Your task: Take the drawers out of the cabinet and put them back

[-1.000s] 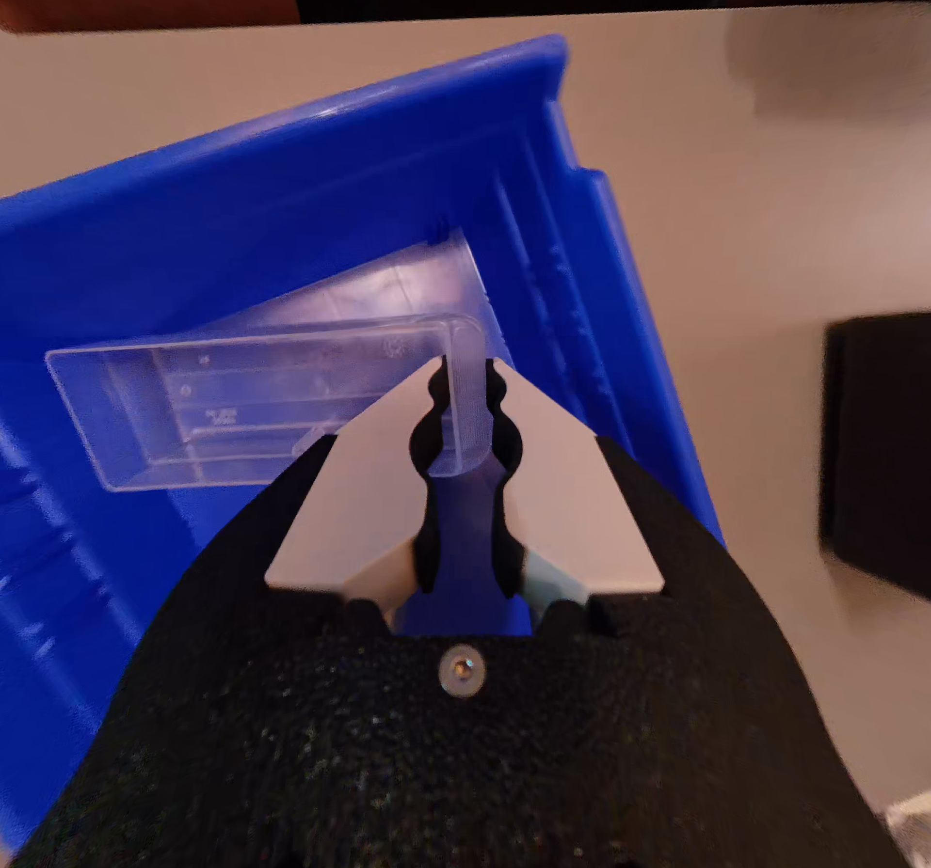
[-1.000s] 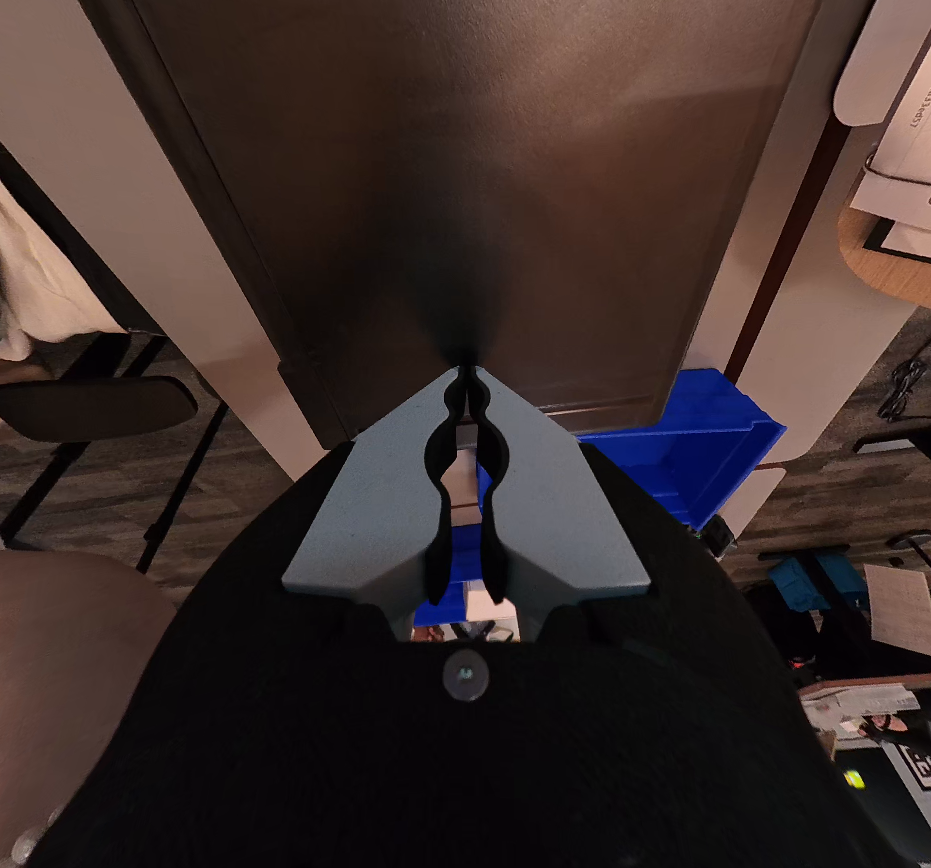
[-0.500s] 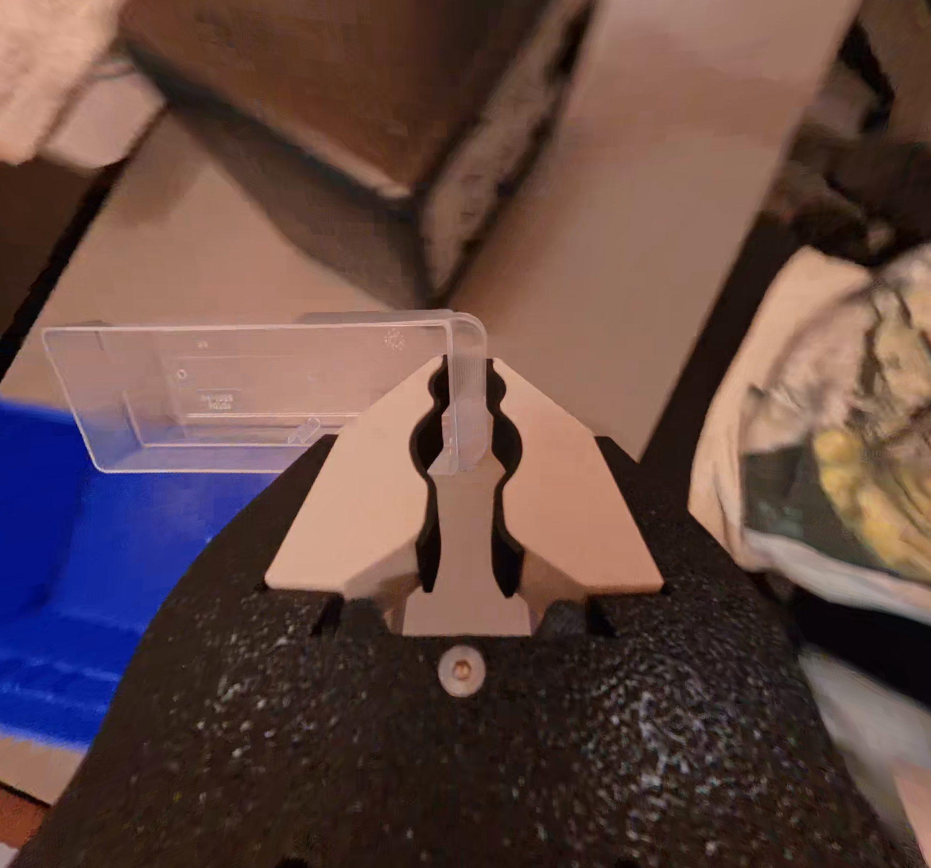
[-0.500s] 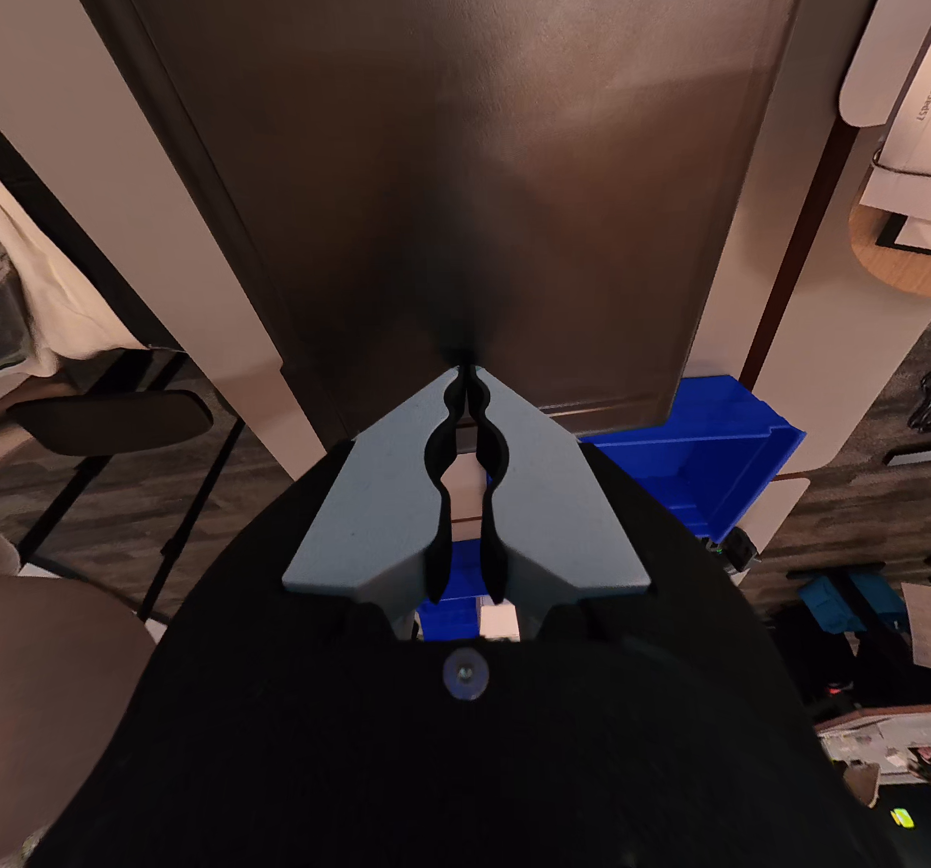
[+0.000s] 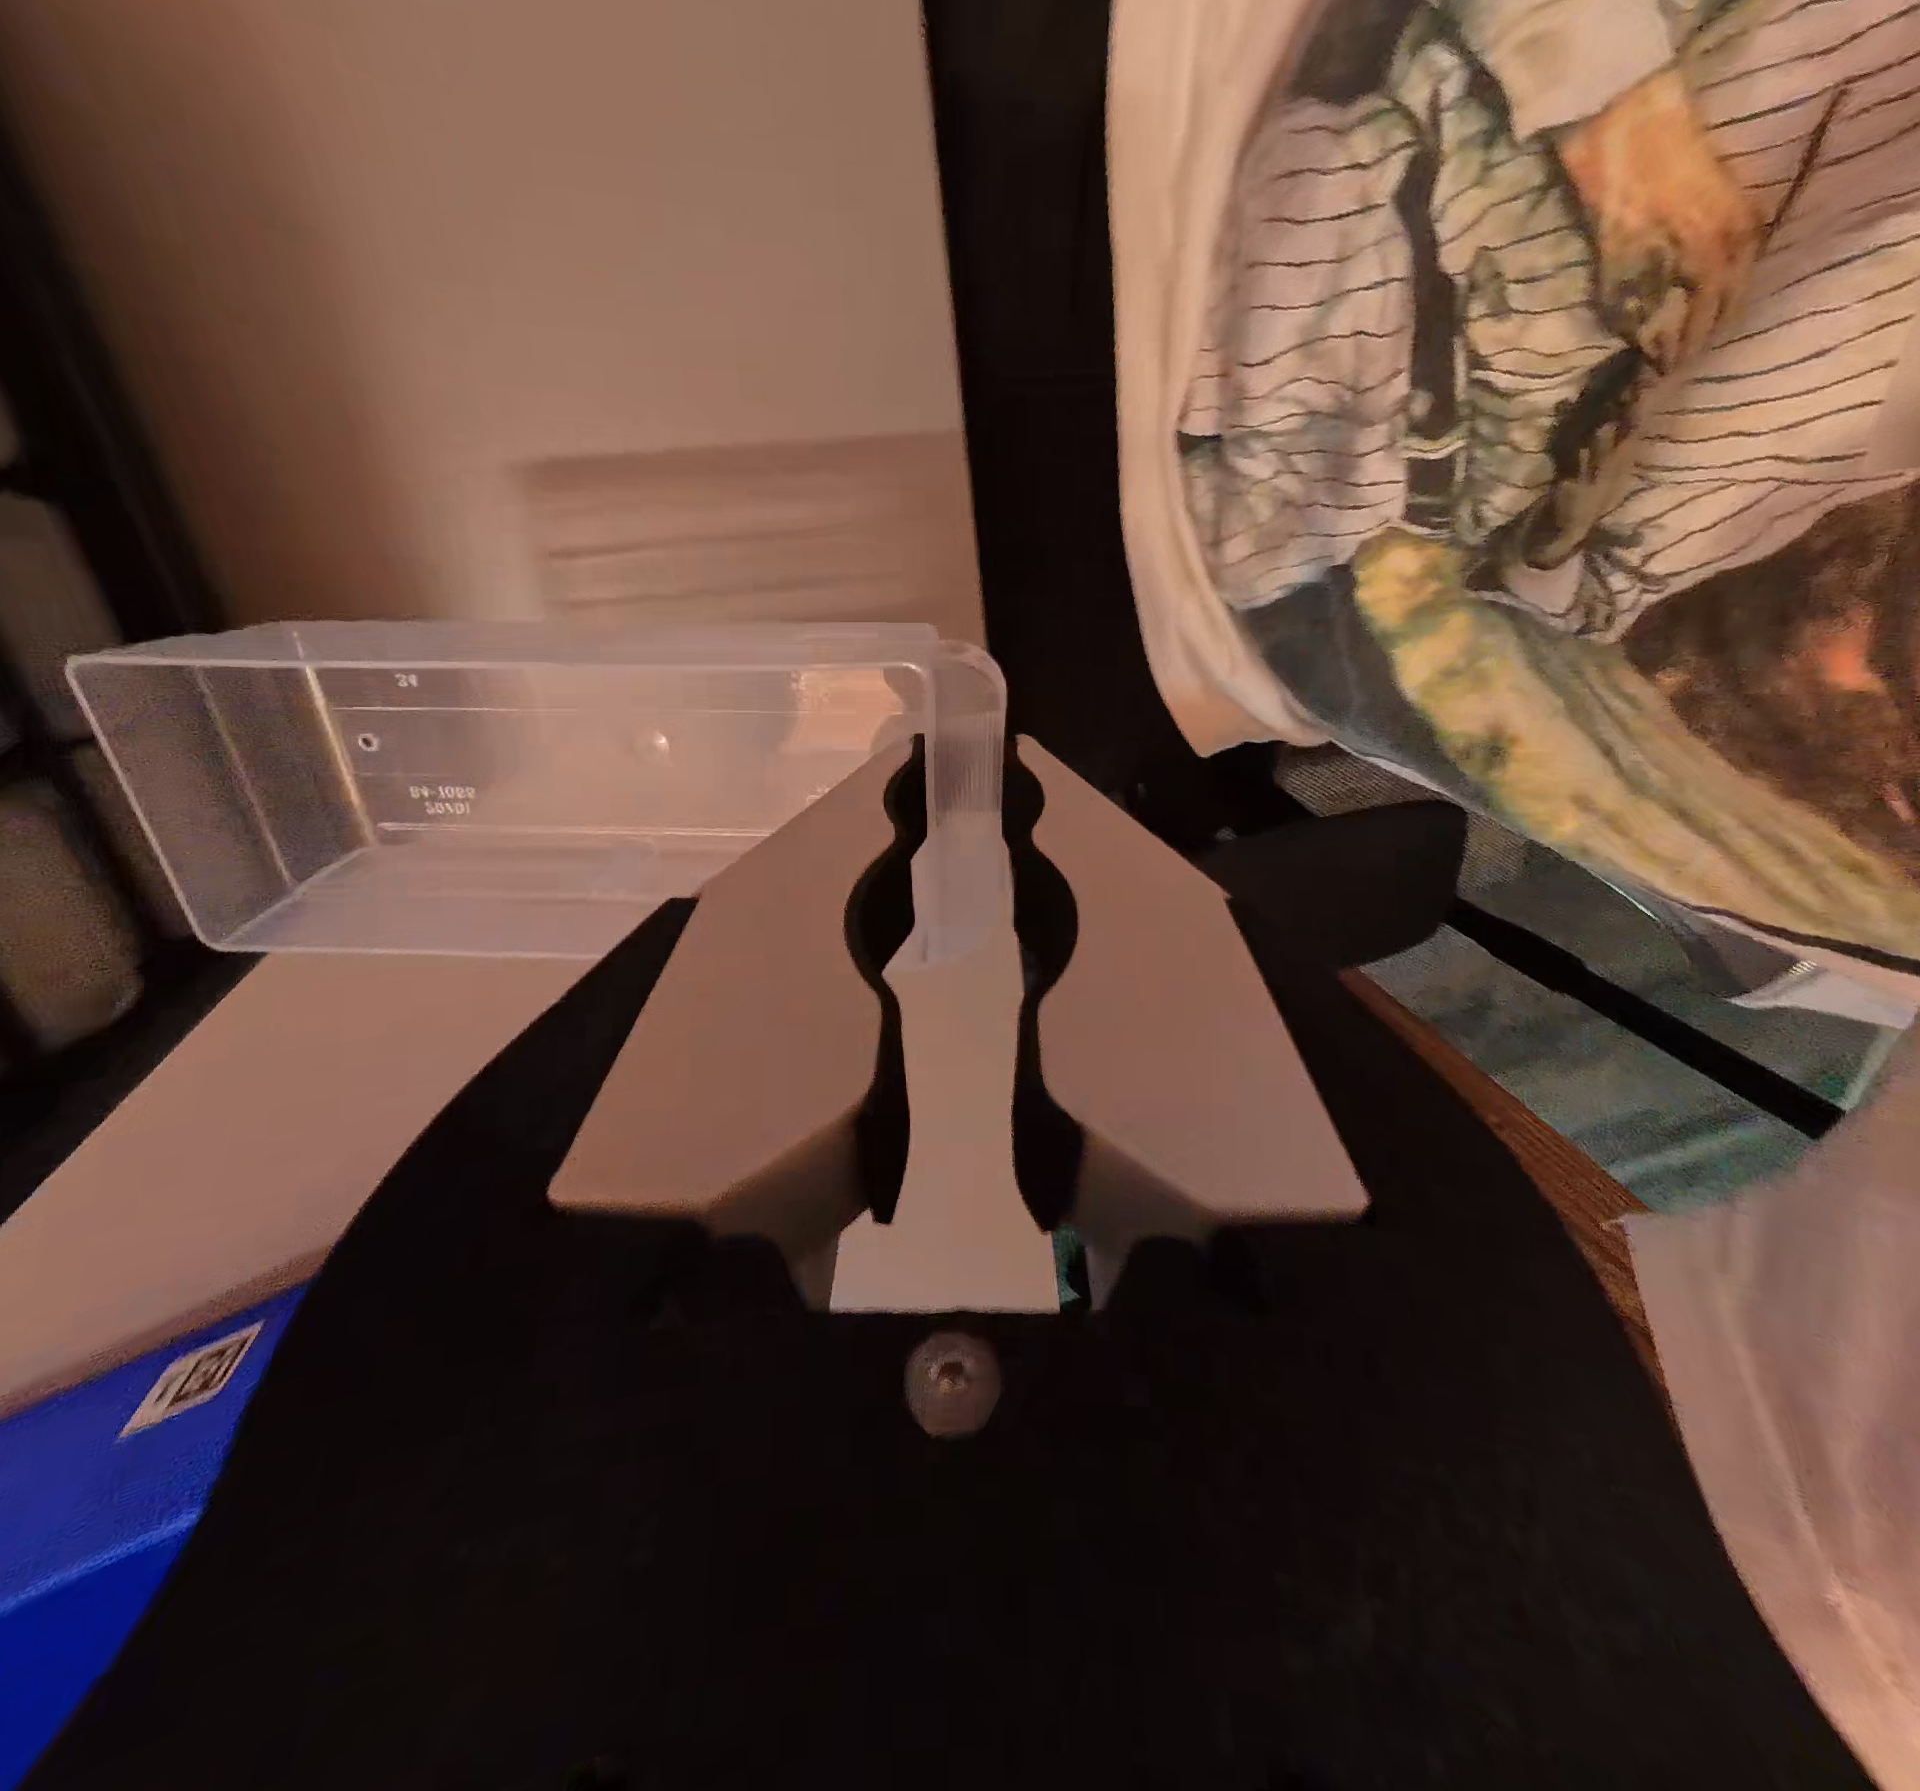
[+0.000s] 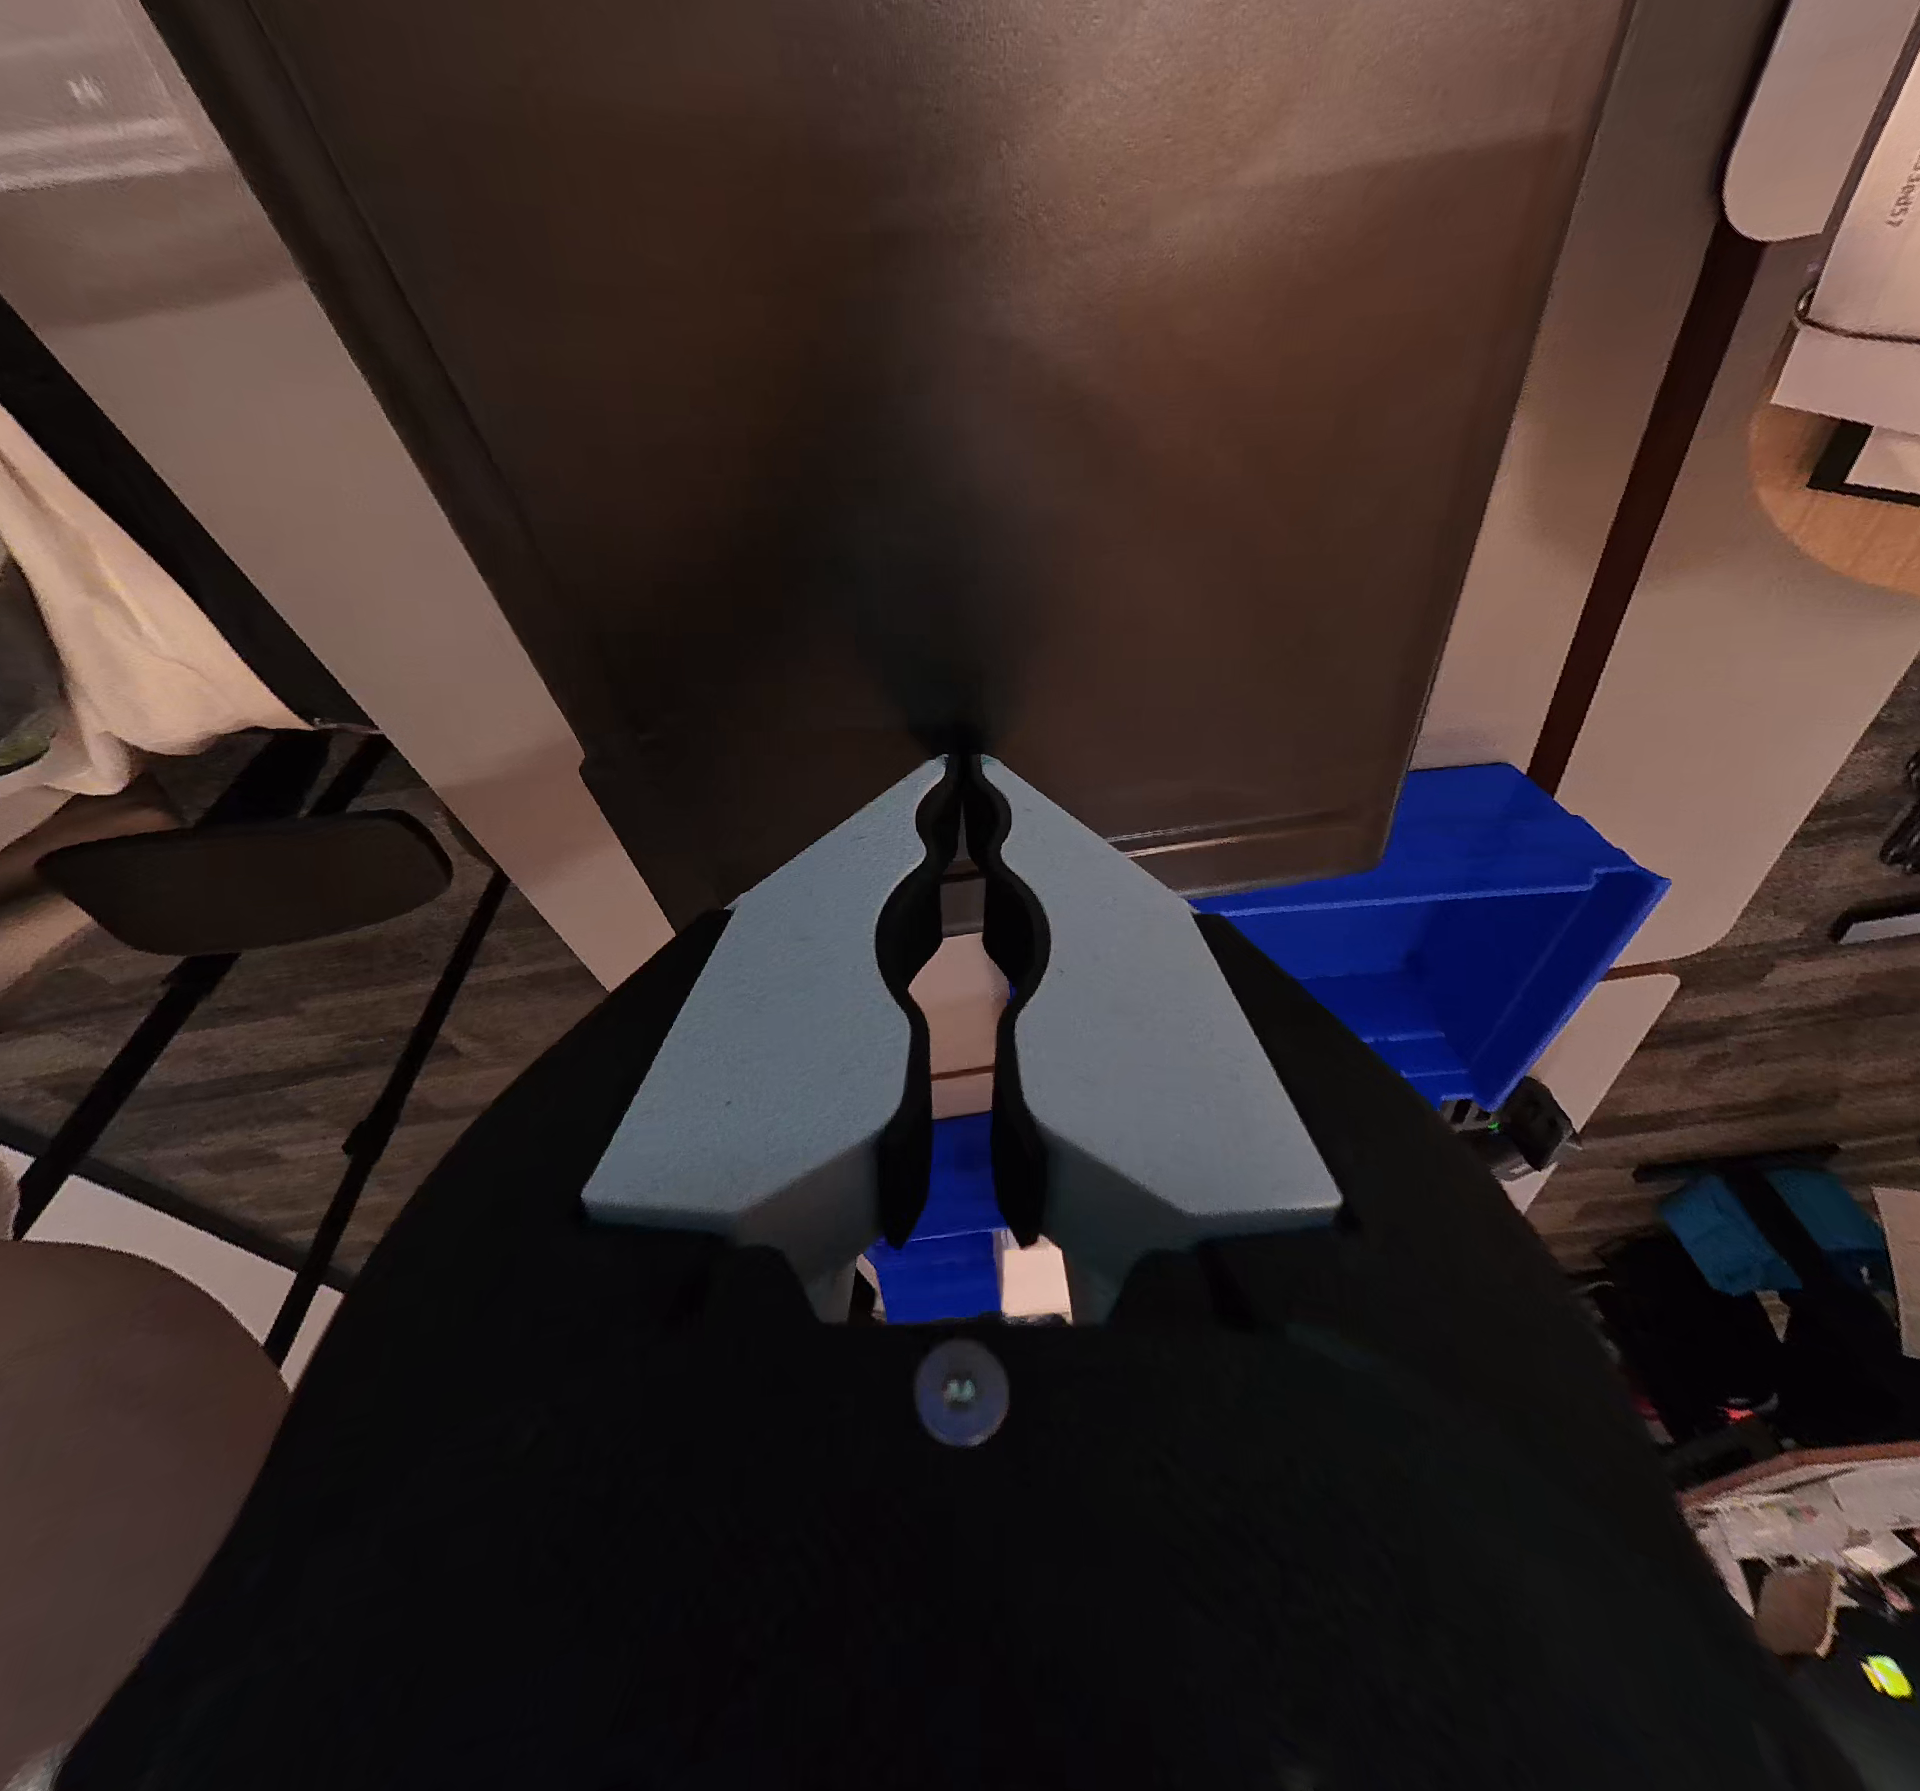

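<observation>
My left gripper [image 5: 961, 754] is shut on the front tab of a clear plastic drawer [image 5: 468, 785]. The drawer hangs sideways to the left, in the air above a pale table [image 5: 260, 1066], and looks empty. My right gripper [image 6: 961, 765] is shut on nothing, with its tips against the dark flat face of the cabinet [image 6: 935, 287]. The cabinet's drawer slots are not in view.
A blue bin [image 6: 1455, 931] stands beside the cabinet on the table; its corner shows low in the left wrist view [image 5: 104, 1481]. A person's printed shirt [image 5: 1507, 339] fills the right of that view. A dark chair [image 6: 249, 868] stands at the left over a wood floor.
My left gripper has lifted the clear drawer out of the blue bin and swung away from it, so the bin is now low at the left. The right gripper has barely moved.
</observation>
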### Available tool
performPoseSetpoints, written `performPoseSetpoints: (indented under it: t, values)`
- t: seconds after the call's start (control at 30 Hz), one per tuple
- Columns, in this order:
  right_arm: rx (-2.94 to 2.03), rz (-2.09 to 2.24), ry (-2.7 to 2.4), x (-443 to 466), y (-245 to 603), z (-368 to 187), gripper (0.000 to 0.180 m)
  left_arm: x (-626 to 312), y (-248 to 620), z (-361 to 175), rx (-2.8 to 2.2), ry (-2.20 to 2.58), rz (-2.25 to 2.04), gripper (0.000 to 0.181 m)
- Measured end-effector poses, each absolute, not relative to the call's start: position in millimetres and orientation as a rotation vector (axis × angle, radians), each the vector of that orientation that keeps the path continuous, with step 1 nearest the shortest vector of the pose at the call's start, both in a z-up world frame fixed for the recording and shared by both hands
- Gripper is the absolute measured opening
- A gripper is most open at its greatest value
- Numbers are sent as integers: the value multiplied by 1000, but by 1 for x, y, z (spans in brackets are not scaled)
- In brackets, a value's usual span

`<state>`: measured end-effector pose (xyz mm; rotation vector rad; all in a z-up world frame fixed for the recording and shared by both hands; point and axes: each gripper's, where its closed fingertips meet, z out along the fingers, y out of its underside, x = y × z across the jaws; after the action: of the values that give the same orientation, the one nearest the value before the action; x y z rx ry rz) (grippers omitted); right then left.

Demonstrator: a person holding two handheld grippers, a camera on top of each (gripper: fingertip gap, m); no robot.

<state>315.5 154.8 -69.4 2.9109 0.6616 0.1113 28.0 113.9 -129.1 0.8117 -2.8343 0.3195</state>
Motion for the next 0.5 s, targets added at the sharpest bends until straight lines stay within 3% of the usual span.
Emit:
performPoseSetpoints:
  t: [0.5]
  values:
    - [2935, 75, 654, 315, 155, -69, 0, 109, 39, -150, 569, -2777, 452, 11]
